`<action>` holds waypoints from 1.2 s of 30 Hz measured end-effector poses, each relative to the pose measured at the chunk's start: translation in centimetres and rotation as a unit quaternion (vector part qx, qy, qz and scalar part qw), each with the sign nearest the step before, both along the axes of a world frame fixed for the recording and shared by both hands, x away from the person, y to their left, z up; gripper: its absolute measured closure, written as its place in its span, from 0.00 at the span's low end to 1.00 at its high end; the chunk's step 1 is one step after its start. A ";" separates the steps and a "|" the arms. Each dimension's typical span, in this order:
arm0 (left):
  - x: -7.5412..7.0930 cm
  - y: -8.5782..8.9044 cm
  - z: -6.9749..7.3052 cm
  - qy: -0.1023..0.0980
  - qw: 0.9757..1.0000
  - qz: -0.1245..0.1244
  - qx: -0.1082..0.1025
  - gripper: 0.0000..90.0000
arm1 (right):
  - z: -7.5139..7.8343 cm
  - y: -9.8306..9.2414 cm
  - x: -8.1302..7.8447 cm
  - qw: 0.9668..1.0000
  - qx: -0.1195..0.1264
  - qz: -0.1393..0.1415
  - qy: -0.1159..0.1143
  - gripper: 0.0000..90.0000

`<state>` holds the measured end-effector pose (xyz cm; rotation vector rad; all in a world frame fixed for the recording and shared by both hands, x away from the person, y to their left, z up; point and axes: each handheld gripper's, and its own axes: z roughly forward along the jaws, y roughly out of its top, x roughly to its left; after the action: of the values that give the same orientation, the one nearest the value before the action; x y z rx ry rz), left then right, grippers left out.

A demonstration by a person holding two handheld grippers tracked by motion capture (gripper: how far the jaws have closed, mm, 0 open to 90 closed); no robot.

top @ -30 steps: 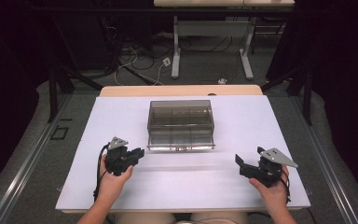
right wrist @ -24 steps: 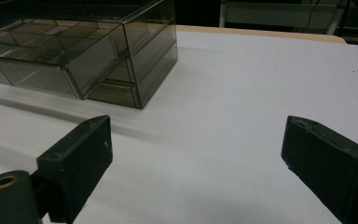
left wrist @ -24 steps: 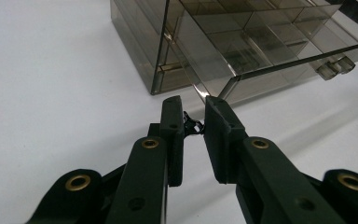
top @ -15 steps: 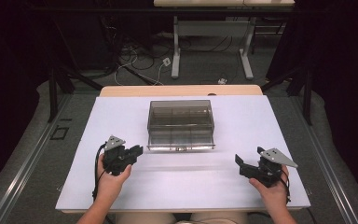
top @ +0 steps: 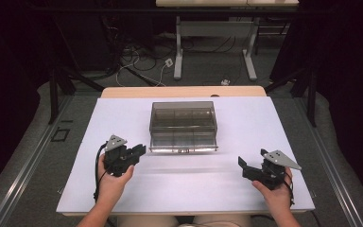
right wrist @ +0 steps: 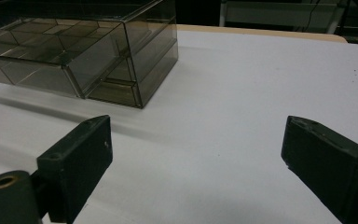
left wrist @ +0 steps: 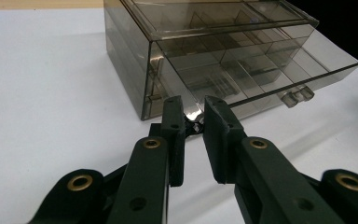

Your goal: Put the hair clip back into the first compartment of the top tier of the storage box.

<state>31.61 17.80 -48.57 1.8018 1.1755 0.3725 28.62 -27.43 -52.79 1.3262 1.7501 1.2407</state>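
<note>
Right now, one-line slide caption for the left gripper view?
Left tongs, nearly closed with nothing held, point at the smoky clear drawer box, its drawer pulled out.

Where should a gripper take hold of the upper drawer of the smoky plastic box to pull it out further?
By the small clear knob at the middle of the upper drawer front, approached from the person's side of the box. The drawer already juts out that way, and its front is otherwise flat and smooth.
</note>
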 end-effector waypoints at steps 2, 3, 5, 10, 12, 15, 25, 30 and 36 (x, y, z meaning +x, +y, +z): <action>0.0 0.0 0.2 -0.001 1.000 -0.001 0.001 0.88 | 0.0 0.0 0.0 1.000 0.000 0.000 0.001 0.09; 0.0 0.0 0.2 -0.001 1.000 -0.001 0.001 0.88 | 0.0 0.0 0.0 1.000 0.000 0.000 0.001 0.09; 0.0 -0.1 0.4 0.000 1.000 -0.001 0.001 0.88 | 0.0 0.0 0.0 1.000 0.001 0.001 0.002 0.09; 0.2 -0.2 0.9 0.000 1.000 -0.003 -0.002 0.88 | 0.0 0.0 0.0 1.000 0.000 0.001 0.002 0.09; 0.3 -0.3 1.2 -0.001 1.000 -0.004 -0.002 0.88 | -0.1 0.0 0.1 1.000 0.002 0.001 -0.001 0.09; 0.4 -0.5 1.7 -0.001 1.000 -0.006 0.003 0.88 | -0.1 0.0 0.0 1.000 0.003 0.000 0.000 0.09; 0.7 -1.2 3.0 -0.004 1.000 -0.015 0.012 0.88 | 0.0 0.0 0.0 1.000 -0.001 0.002 0.007 0.09; 1.0 -1.5 3.7 -0.003 1.000 -0.019 0.014 0.88 | 0.0 0.0 0.0 1.000 -0.001 0.001 0.007 0.10; 1.5 -1.9 4.2 0.003 1.000 -0.024 0.019 0.88 | -0.1 0.0 0.0 1.000 0.000 0.003 0.008 0.10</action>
<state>33.13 15.90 -44.40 1.8623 1.1337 0.3653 28.62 -27.44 -52.85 1.3356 1.7663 1.2370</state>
